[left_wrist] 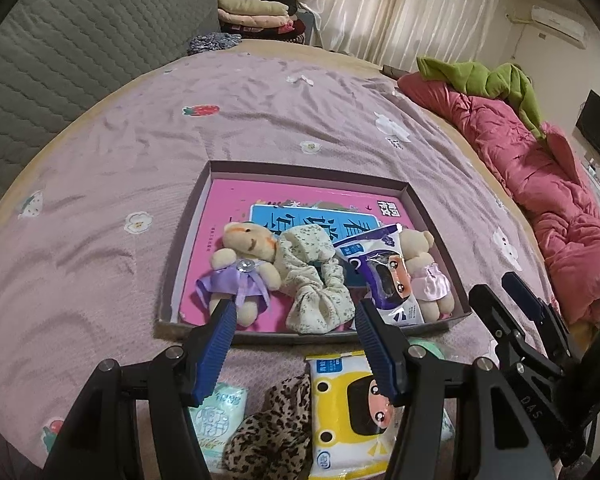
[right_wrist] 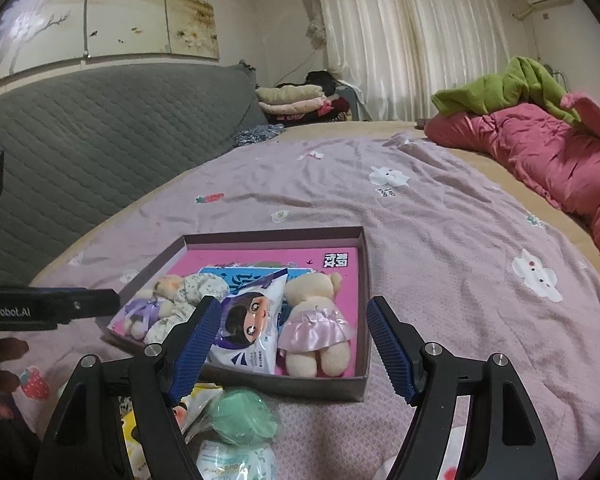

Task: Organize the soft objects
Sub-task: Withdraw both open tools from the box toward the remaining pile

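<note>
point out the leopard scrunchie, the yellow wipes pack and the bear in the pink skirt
leopard scrunchie [left_wrist: 266, 430], left wrist view, middle of its folds
yellow wipes pack [left_wrist: 350, 416], left wrist view, printed front
bear in the pink skirt [right_wrist: 316, 320], right wrist view, its skirt

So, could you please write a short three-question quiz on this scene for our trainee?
1. True or false: the bear in the purple dress lies inside the box.
2. Which lies outside the box? A) floral scrunchie B) leopard scrunchie C) bear in the pink dress
3. What is under the toys in the box?

Key: 1 true; 2 B; 3 a pink book.
</note>
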